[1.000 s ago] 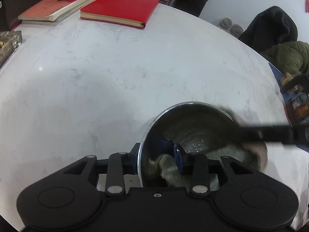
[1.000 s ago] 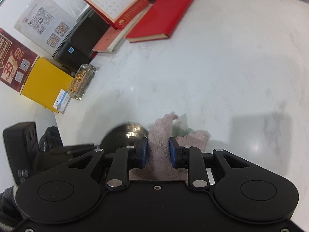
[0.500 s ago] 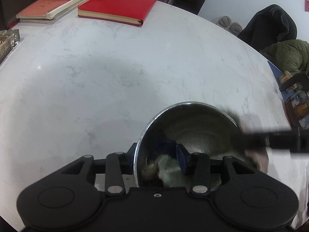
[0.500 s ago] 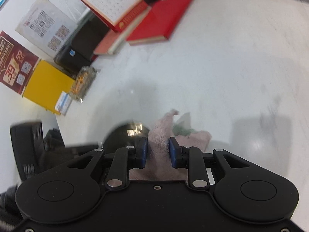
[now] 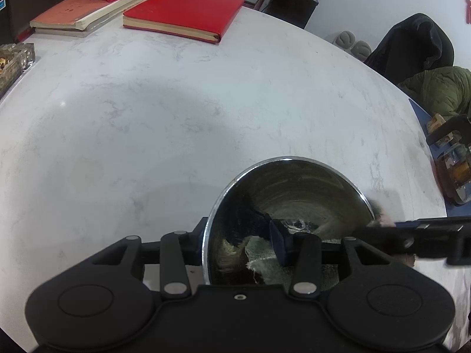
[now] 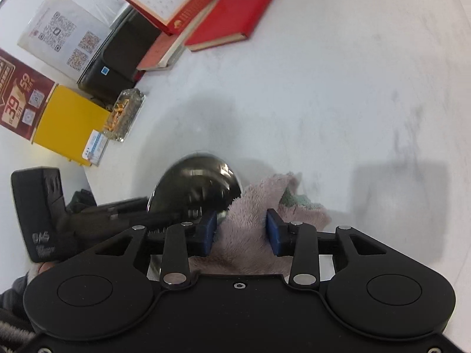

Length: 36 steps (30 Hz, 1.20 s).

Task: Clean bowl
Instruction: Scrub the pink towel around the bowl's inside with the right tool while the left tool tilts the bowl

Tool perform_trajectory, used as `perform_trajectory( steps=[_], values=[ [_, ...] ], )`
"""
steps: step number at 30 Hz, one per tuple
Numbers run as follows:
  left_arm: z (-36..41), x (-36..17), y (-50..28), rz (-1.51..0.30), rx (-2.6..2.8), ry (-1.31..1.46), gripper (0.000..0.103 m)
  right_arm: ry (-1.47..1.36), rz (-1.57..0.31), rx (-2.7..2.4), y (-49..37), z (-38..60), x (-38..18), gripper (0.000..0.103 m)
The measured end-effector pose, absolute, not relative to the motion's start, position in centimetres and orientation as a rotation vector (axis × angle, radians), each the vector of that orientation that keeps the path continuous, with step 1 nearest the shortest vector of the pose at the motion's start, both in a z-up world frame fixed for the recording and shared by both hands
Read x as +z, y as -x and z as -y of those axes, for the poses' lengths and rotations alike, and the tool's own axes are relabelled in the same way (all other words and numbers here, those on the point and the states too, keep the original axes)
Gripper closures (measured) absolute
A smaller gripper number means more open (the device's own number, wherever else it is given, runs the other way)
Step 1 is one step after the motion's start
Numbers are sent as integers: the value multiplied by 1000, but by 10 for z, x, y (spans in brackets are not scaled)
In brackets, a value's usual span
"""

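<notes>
Cloth (image 6: 247, 235), pink and fluffy, fills the bottom centre of the right wrist view, lying between the blue pads of the right tool (image 6: 242, 234), whose jaws are opening; the pads appear to stand off the pile now, so the grip looks released. Just beyond, to the left of that tool, sits the steel bowl (image 6: 194, 188), touching the cloth's edge and tipped so that its dark outer wall faces this camera. In the left wrist view the bowl's rim (image 5: 223, 191) runs between the fingers of the left tool (image 5: 238, 238), one finger inside and one outside the wall; the tool clamps that rim at a narrow gap, lower centre of frame. A scrap of cloth shows inside the bowl near the inner finger. Beyond lies the bare marble table (image 5: 176, 103), then a red notebook (image 5: 182, 11) at upper left. Against the earlier frames, the right tool's pads stand visibly wider around the cloth, while the bowl remains in place.
</notes>
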<state>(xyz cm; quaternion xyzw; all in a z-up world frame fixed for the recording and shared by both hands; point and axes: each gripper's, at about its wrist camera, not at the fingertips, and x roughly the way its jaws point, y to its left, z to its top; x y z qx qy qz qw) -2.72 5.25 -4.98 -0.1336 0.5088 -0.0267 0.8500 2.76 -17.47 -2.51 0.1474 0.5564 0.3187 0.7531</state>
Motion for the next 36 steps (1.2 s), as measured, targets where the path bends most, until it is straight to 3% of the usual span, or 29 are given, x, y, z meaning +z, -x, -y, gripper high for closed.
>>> perform_trajectory(
  steps=[5,12,14,20,28,36],
  values=[
    [-63,-49,21,-1108,-49,332,66,-359,-1128,609,-24,193,-3,57],
    [-74,-40,19,-1086,-37,365,66,-503,-1258,605,-4,200,-32,58],
    [-74,-42,20,-1100,-39,358,66,-489,-1278,629,-2,192,-38,66],
    [-78,-49,35,-1134,-59,387,69,-244,-1205,667,-11,167,-23,77],
    [-57,-37,53,-1121,-108,267,70,240,-1042,736,-29,111,-3,76],
    [-68,-46,23,-1108,-111,275,70,417,-982,823,-21,87,4,76]
  ],
)
